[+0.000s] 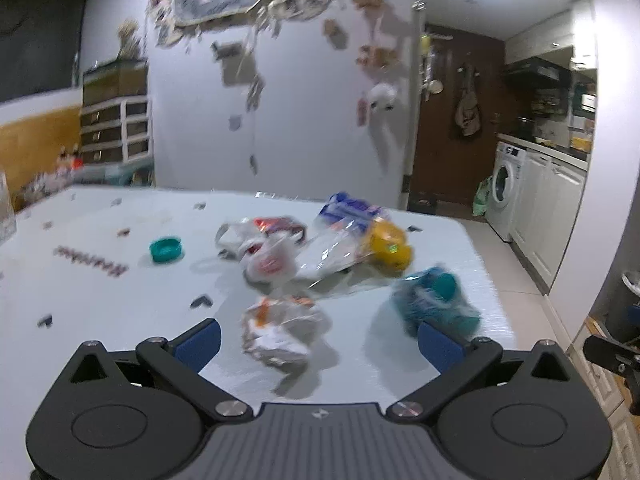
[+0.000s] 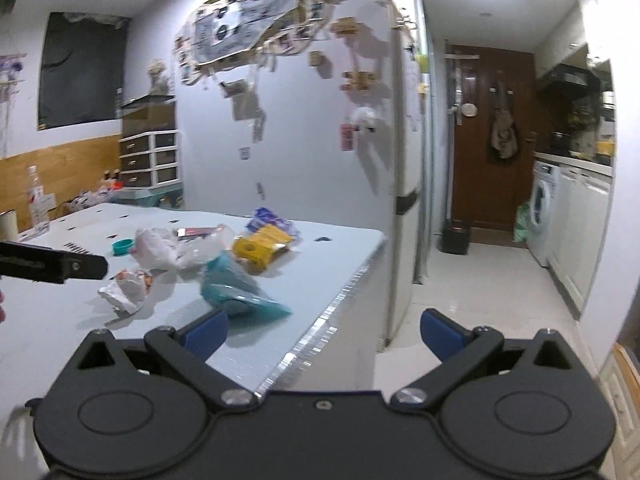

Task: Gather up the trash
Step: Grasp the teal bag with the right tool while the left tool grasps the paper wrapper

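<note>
Wrappers between spread left fingers | teal bag beside | table

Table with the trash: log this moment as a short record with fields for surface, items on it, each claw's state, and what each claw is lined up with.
surface: pale blue table
items: crumpled white wrapper, teal bag, yellow box, white plastic bag, clear plastic packaging, teal lid
left claw: open, empty
left claw aim: crumpled white wrapper sits between its fingers in view; contact unclear
right claw: open, empty
right claw aim: over the table's edge, teal bag just ahead of its left finger
image note: left wrist view is motion-blurred
</note>
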A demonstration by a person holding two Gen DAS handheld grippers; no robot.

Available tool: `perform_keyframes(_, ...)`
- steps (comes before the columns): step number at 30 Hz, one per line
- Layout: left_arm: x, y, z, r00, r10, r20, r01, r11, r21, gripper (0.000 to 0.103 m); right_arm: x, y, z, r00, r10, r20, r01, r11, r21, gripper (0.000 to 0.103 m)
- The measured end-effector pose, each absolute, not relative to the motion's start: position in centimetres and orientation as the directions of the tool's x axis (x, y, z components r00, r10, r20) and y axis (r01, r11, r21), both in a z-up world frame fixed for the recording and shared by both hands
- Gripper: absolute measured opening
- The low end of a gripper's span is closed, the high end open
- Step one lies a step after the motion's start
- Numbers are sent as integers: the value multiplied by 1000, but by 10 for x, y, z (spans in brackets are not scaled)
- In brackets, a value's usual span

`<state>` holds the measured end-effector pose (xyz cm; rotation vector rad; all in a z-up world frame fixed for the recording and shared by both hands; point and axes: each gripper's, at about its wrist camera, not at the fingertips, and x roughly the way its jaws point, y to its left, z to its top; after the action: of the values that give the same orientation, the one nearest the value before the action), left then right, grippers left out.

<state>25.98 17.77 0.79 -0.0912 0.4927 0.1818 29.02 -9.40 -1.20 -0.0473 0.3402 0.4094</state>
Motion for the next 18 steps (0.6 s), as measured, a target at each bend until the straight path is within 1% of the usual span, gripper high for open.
perform_keyframes(4,274,195,-9,845,153,-513,-215,974,-64,103,301,-74,-16,854,412,-317,-430,903,15,103)
perform_keyframes(7,283,202,-19,836,161,-524,-220,974,-51,103,313,-59,-19,830,442,-340,-464,886,18,103)
perform_keyframes(10,293,205,-28,813,187,-552,-230,973,-9,102,325,-44,-24,804,466,-368,-491,871,31,103)
perform_keyframes(14,305,207,-36,812,200,-549,-215,976,38,101,333,-25,-33,807,472,-356,-514,858,-28,103)
perform_keyframes(15,308,207,-38,813,200,-547,-210,977,45,99,336,-22,-35,804,478,-353,-522,852,-37,103)
perform_keyframes(18,322,206,-45,808,195,-556,-189,980,69,97,349,-17,-40,785,495,-372,-543,839,-29,103)
